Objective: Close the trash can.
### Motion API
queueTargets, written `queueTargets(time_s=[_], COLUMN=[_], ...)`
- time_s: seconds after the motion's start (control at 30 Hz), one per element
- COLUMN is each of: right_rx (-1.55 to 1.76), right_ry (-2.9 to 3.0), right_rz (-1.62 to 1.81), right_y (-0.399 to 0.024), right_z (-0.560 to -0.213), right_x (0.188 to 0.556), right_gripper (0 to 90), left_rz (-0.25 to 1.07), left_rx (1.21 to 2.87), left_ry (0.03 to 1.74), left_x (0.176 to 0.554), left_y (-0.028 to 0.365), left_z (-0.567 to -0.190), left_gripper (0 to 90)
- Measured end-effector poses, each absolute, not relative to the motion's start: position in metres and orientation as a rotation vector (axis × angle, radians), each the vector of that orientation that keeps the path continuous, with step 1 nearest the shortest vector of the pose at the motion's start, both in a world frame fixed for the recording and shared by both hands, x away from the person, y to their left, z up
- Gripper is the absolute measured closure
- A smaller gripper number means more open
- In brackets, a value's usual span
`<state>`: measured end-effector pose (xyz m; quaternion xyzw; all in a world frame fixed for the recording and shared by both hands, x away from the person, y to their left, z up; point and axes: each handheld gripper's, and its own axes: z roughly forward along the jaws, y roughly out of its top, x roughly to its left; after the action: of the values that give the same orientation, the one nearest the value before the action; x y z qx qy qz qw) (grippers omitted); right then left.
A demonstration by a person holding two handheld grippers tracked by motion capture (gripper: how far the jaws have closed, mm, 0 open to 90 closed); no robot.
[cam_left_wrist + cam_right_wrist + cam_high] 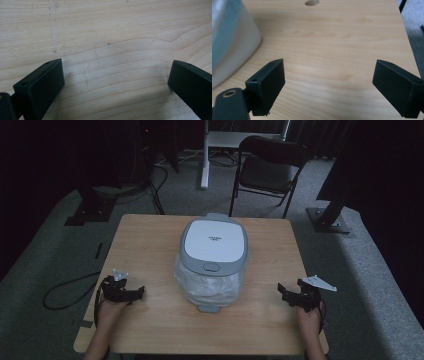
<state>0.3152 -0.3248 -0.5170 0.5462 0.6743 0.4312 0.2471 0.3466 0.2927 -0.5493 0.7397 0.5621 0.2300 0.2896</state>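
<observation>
Nothing started: lidded bin untouched at bench centre, lid shut. Left claw and right claw parked near front corners, jaws spread, empty.

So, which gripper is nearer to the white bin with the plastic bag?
Left, though only slightly. The left gripper sits left of the bin; the right gripper sits right of it, a little farther off.

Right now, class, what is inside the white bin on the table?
A clear plastic liner bulges out below the bin's grey rim. The shut lid covers the inside, so any contents cannot be seen.
</observation>
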Motion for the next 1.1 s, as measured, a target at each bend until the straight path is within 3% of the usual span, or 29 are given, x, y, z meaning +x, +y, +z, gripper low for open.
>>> queueTargets(time_s=[0.6, 1.1], right_rx=[1.675, 1.718], right_ry=[1.748, 1.692], right_rz=[1.033, 0.815], right_y=[-0.351, -0.340], right_z=[-0.547, -0.554], right_x=[0.296, 0.296], right_gripper=[10.2, 10.2], left_rz=[0.614, 0.615], left_rx=[1.974, 1.971], left_ry=[1.500, 1.501], left_x=[0.347, 0.346], left_y=[0.293, 0.292], left_z=[-0.549, -0.549], left_gripper=[1.3, 1.3])
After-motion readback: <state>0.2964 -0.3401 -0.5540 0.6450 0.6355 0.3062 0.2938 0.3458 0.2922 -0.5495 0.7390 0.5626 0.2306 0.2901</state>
